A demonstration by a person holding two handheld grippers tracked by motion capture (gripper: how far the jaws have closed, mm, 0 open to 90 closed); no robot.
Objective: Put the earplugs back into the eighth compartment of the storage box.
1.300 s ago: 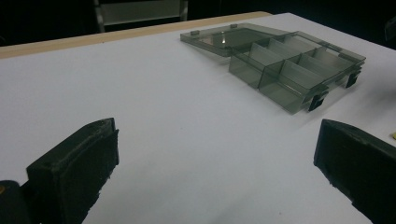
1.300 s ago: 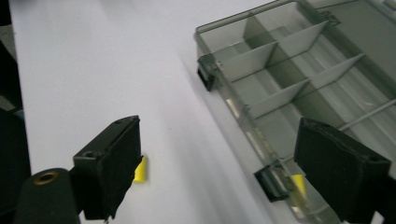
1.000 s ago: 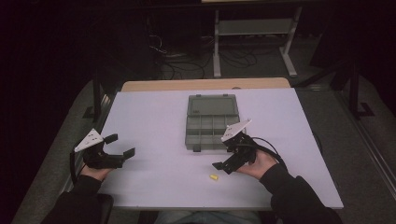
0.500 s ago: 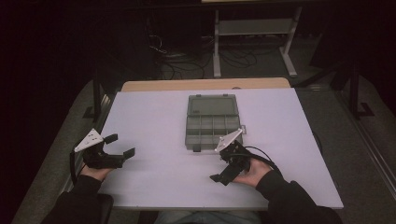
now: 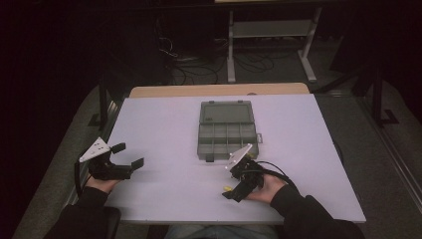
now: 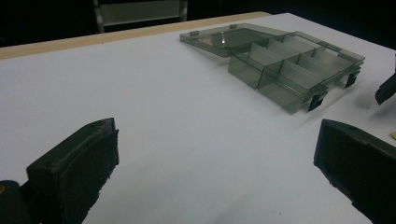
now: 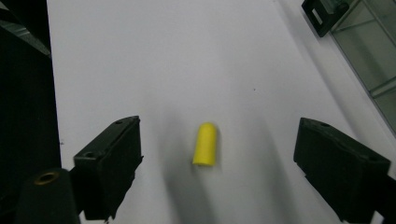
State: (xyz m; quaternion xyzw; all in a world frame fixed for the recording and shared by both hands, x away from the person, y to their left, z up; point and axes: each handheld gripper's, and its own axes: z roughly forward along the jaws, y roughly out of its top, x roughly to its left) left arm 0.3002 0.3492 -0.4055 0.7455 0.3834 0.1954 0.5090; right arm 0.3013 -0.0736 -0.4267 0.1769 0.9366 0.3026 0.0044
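The right tool [image 7: 217,154] hangs agape over the yellow plug [image 7: 205,144], just near of the open box [image 5: 227,129]; its long axis runs along the jaws.

A lab or workshop recording bay, dimly lit. A white board [image 5: 164,124] covers a wooden worktop [image 5: 219,90] under a fixed overhead camera, with dark grey carpet [image 5: 378,164] around it. At 12 o'clock beyond the worktop, loose cables [image 5: 199,64] lie tangled on the floor beside a pale metal stand [image 5: 271,30] with a low shelf. Black frame legs [image 5: 103,102] rise at 9 o'clock.
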